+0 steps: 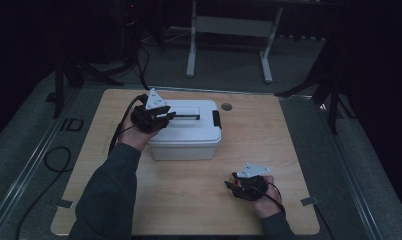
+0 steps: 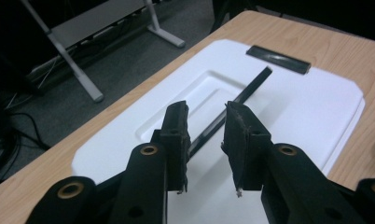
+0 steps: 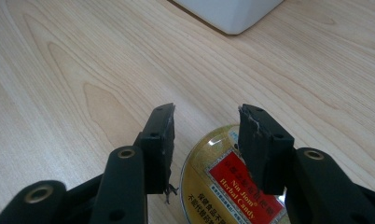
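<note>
High view: we see a white plastic box standing near the middle of the wooden bench, its lid on, with rounded corners, a dark clasp at the right end and a dark slim handle lying flat in a shallow recess along the top. The left hand-held gripper hangs over the left end of the lid. In the left gripper view the lid looks smooth and matte, the black handle bar runs away from us down the recess, and the black clasp sits at the far edge; the jaws stand apart on either side of the bar's near end, with gaps between pads and bar, so this gripper is released and grips nothing. The right hand-held gripper rests low near the front right of the bench, well apart from the box. In the right gripper view its jaws are also parted, straddling the edge of a round gold tin with a red label reading Herbal Candy, lying flat on the wood; we cannot tell whether the pads touch it.
</note>
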Tool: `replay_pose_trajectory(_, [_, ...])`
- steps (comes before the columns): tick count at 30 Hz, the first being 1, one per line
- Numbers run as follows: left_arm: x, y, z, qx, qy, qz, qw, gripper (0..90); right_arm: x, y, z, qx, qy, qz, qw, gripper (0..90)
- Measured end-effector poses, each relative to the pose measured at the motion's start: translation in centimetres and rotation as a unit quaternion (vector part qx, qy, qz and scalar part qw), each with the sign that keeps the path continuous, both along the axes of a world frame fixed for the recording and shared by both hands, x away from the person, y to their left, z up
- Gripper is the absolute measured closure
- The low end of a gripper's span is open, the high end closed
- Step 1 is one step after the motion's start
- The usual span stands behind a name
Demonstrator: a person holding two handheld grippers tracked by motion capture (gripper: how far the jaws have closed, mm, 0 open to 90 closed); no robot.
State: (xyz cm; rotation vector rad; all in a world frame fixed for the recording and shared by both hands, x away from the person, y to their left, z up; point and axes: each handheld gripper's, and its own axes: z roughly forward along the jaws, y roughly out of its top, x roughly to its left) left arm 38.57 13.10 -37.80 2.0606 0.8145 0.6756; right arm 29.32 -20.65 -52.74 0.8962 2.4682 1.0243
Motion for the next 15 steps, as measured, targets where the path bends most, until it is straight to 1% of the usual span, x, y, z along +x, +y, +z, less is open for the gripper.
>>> replay_pose_trajectory(7, [0.7, -0.8, 0.1, 0.001, 0.009, -0.008, 0.9999, 69.7, -0.1, -0.2, 0.1, 0.001, 0.000, -0.003, 1.0000, 55.2])
replay_pose_trajectory(8, [1.0, -1.0, 0.1, -0.001, 0.016, -0.016, 0.9997, 67.7, -0.1, -0.3, 0.1, 0.002, 0.000, -0.004, 1.0000, 55.0])
replay_pose_trajectory(9, [1.3, -1.3, 0.0, -0.004, 0.023, -0.020, 0.9995, 67.5, -0.1, -0.3, 0.1, 0.002, 0.000, -0.004, 1.0000, 55.0])
replay_pose_trajectory(12, [1.5, -1.5, -0.1, -0.001, 0.027, -0.024, 0.9994, 66.6, -0.1, -0.3, 0.1, 0.003, 0.000, -0.003, 1.0000, 54.9])
replay_pose_trajectory(13, [1.6, -1.6, -0.2, -0.005, 0.028, -0.025, 0.9993, 66.6, -0.1, -0.3, 0.1, 0.003, 0.001, -0.004, 1.0000, 55.0])
replay_pose_trajectory(15, [1.7, -1.9, -0.3, -0.004, 0.029, -0.028, 0.9992, 65.8, -0.1, -0.3, 0.0, 0.002, 0.002, -0.004, 1.0000, 54.8])
